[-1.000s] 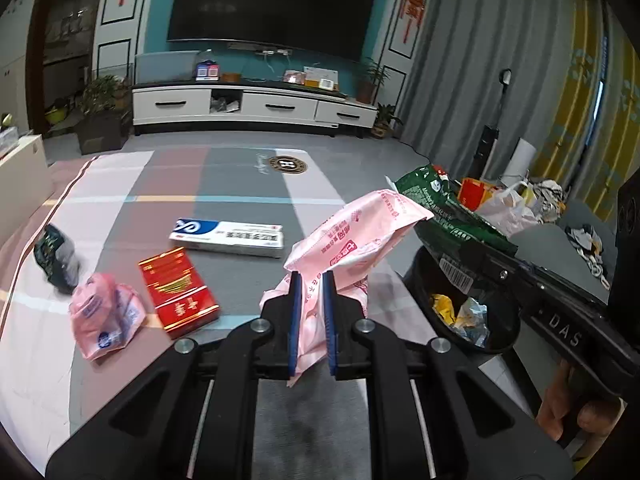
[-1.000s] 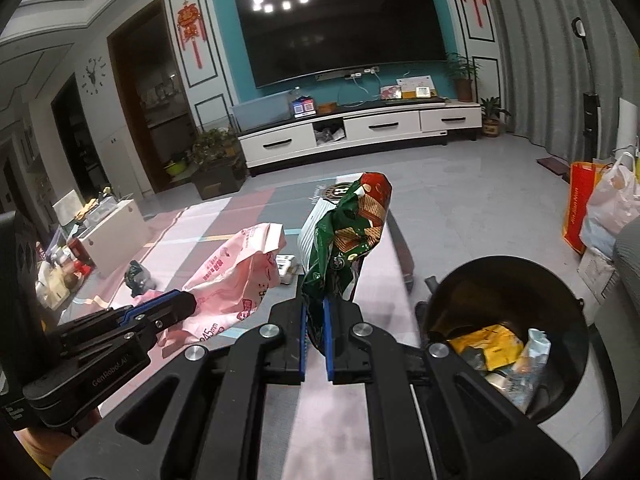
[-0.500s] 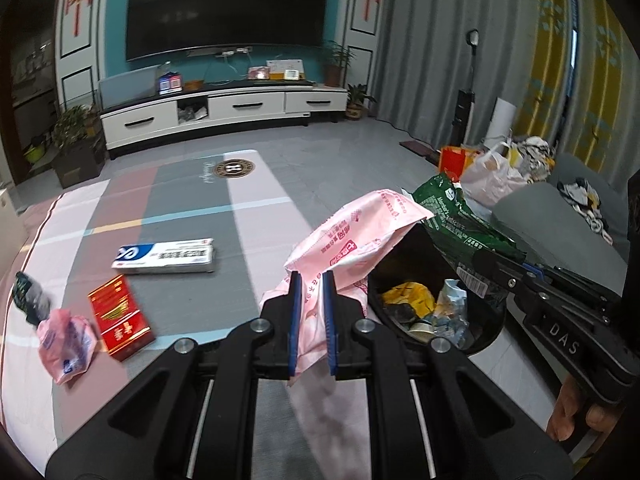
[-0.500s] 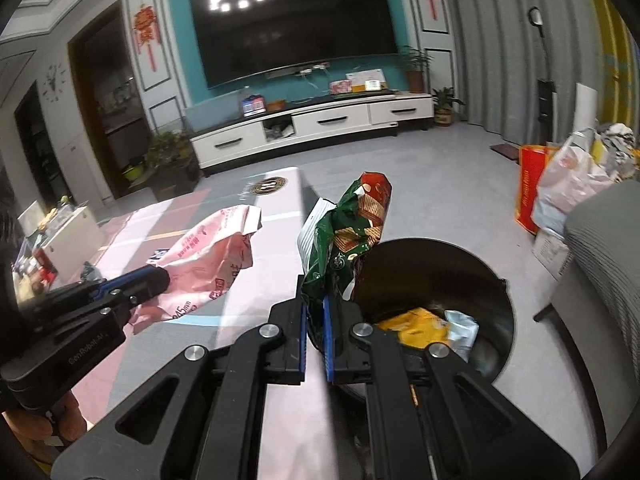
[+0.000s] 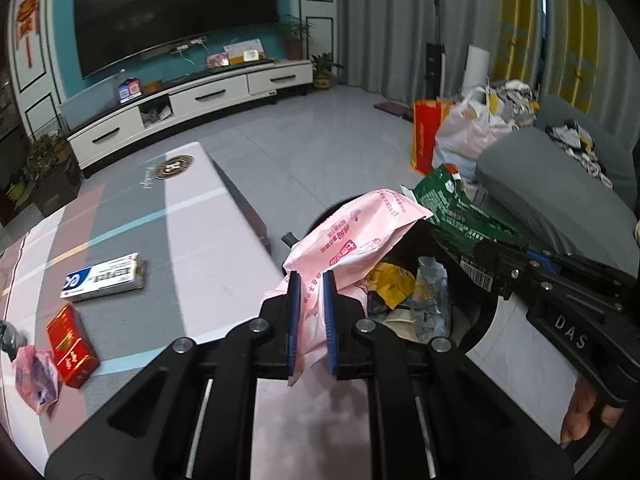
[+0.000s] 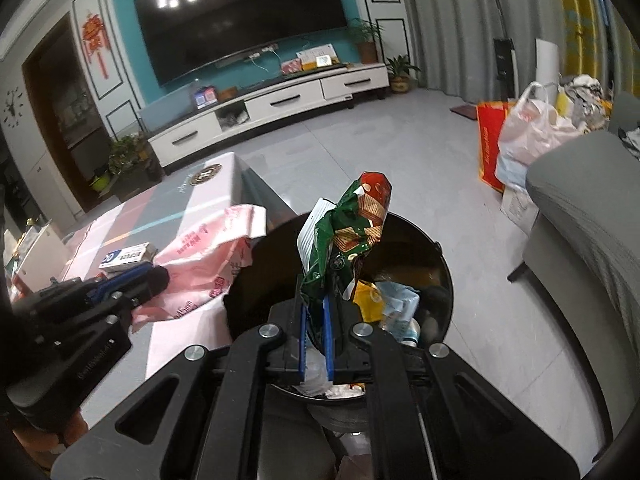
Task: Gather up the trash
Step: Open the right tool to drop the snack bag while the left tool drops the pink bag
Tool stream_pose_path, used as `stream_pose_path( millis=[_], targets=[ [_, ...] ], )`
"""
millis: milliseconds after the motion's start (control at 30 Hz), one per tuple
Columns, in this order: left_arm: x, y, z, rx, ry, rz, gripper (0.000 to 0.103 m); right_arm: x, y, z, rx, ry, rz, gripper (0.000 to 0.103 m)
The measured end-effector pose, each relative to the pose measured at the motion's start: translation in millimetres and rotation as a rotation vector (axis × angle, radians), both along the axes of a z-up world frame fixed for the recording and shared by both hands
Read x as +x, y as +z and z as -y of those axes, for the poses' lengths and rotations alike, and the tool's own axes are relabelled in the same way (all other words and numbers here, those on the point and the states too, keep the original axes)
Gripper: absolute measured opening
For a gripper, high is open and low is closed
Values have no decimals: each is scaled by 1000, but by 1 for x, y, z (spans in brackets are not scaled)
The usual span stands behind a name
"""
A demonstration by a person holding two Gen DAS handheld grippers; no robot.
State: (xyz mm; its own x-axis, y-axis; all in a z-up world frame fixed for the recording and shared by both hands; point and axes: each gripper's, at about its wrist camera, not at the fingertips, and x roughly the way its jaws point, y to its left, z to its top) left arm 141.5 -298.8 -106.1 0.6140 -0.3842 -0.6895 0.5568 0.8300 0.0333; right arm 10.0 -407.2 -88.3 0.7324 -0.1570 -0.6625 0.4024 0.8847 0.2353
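Observation:
My left gripper (image 5: 310,284) is shut on a pink plastic wrapper (image 5: 352,236) and holds it over the near rim of the black trash bin (image 5: 480,320). My right gripper (image 6: 314,304) is shut on a green snack bag (image 6: 348,232) and holds it upright above the bin (image 6: 440,256), which holds yellow and pale blue wrappers. The pink wrapper (image 6: 200,256) and the left gripper (image 6: 124,284) show at left in the right wrist view. The green bag (image 5: 452,208) and right gripper (image 5: 504,268) show at right in the left wrist view.
On the striped low table (image 5: 208,240) lie a white and blue box (image 5: 104,278), a red box (image 5: 72,346) and a small pink packet (image 5: 36,376). A grey sofa (image 6: 580,208) stands right of the bin, with full bags (image 6: 528,132) behind it.
Both grippers have moved right with their wrappers, from over the table to over the open bin. The bin now sits right under both.

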Motion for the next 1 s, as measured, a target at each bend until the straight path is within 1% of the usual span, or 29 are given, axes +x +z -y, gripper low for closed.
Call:
stream_pose_path(
  millis=[200, 433, 633, 733, 800, 833, 867, 900, 933, 1000],
  targets=[
    [7, -11, 22, 20, -27, -37, 14, -3, -10, 15, 31, -31, -27, 8],
    [15, -33, 46, 76, -40, -100, 15, 4, -28, 27, 90, -39, -92, 8],
    [21, -43, 51, 91, -41, -135, 18, 12, -42, 29, 123, -31, -137, 8],
    [22, -44, 53, 95, -50, -146, 19, 14, -44, 29, 135, -25, -155, 12],
    [22, -44, 53, 96, -52, -144, 26, 15, -46, 30, 141, -24, -166, 16],
    [22, -44, 52, 95, -53, -144, 29, 15, -47, 30, 139, -26, -169, 20],
    [22, -43, 51, 92, -56, -145, 39, 15, -47, 30, 136, -28, -171, 27],
    [22, -43, 50, 87, -57, -144, 46, 15, -47, 30, 136, -29, -172, 30],
    [21, -42, 50, 85, -56, -142, 48, 15, -48, 31, 138, -31, -169, 34],
    [21, -41, 47, 79, -50, -140, 52, 14, -46, 30, 140, -35, -163, 37]
  ],
)
